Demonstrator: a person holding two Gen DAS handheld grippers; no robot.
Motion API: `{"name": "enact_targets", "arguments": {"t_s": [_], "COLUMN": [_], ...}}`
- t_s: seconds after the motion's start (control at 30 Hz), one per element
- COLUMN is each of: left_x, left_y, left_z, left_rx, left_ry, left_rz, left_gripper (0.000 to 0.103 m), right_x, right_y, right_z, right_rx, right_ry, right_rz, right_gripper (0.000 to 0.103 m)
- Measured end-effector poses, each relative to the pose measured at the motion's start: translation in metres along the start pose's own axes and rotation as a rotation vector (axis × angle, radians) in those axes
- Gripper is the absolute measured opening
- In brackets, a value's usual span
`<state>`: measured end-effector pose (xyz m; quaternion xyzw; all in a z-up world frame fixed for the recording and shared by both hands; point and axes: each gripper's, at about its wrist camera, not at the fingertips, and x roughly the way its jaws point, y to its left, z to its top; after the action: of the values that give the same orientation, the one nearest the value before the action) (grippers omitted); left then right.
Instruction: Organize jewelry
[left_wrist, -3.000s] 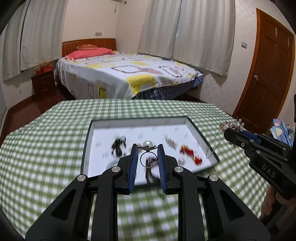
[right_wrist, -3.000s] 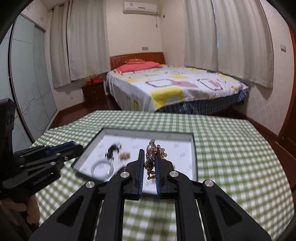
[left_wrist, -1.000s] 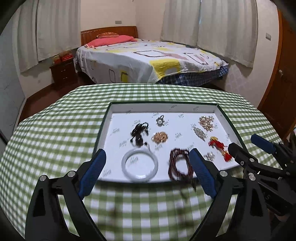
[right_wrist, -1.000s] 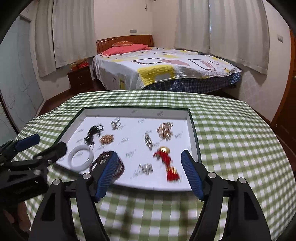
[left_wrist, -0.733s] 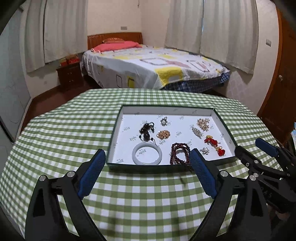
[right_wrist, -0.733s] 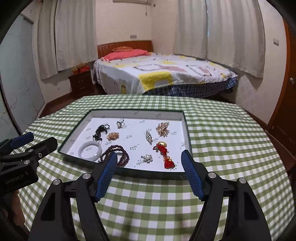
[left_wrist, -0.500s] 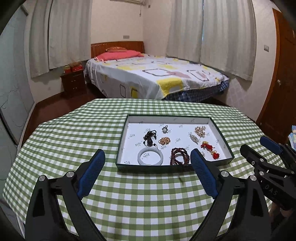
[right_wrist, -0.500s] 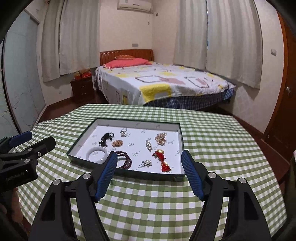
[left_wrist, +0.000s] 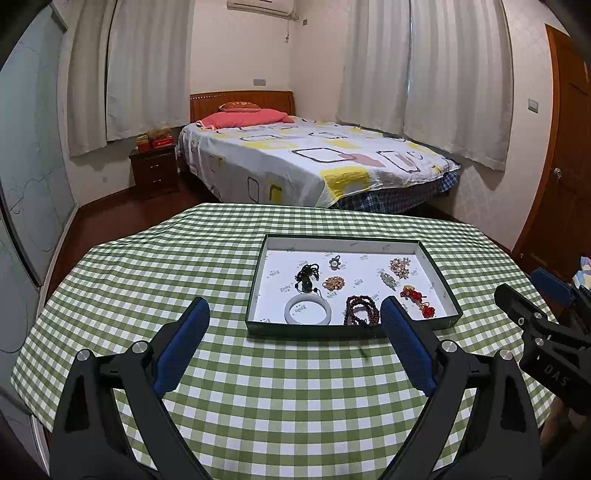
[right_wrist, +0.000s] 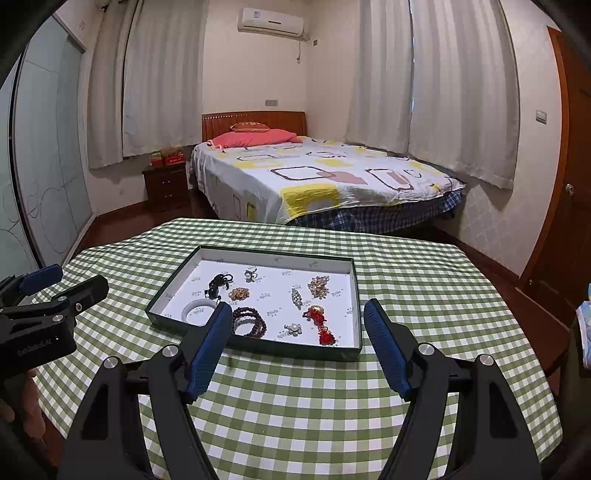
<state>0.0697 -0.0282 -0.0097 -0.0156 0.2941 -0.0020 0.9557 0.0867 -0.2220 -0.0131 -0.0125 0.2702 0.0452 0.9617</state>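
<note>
Both the left tool and the right tool are hovering released and empty over the counter. The jewelry is lying spread in the tray. The bangle is looking stiff and slippery, best pinched across its rim; the bead strand is looking limp.

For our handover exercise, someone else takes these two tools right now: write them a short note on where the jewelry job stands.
Left tool: open, empty, held back from the tray.
Right tool: open, empty, also back near the table's front edge.
In the tray, spread apart: bangle, dark beads, black cord, red charm, pearl ring and brooches.
Done: all visible jewelry lies in the tray.
Left: nothing visible on the cloth; check spacing only.
</note>
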Motion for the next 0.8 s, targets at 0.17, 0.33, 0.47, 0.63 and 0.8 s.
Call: {"name": "enact_targets", "arguments": {"t_s": [0.17,0.33,0.47,0.63,0.8], "left_x": [-0.0024,-0.0029,-0.0048,-0.0056,-0.0059], "left_y": [0.0011,0.0006,0.0009,0.0014,0.0014], "left_z": [0.0003,0.0001,0.0001,0.0004,0.0008], "left_rx": [-0.001,0.0,-0.002,-0.004,-0.004], "left_ry": [-0.004,-0.006,-0.01,-0.013,-0.013], "left_rz": [-0.003,-0.006,-0.005,-0.006,-0.003], "left_gripper": [0.091,0.091,0.091,0.091,0.091], "right_x": [-0.0003,-0.0025,-0.0025,-0.0022,-0.0038], "right_y": [-0.0003,0.0004,0.0005,0.0006,0.0015], "right_z": [0.0,0.0006,0.0007,0.0006,0.001], "right_rx": [0.0,-0.003,-0.003,-0.004,-0.005], "right_ry": [0.0,-0.003,-0.003,-0.002,-0.001], "right_rz": [0.0,0.0,-0.001,-0.001,0.0], "right_gripper": [0.071,0.071,0.071,0.071,0.071]}}
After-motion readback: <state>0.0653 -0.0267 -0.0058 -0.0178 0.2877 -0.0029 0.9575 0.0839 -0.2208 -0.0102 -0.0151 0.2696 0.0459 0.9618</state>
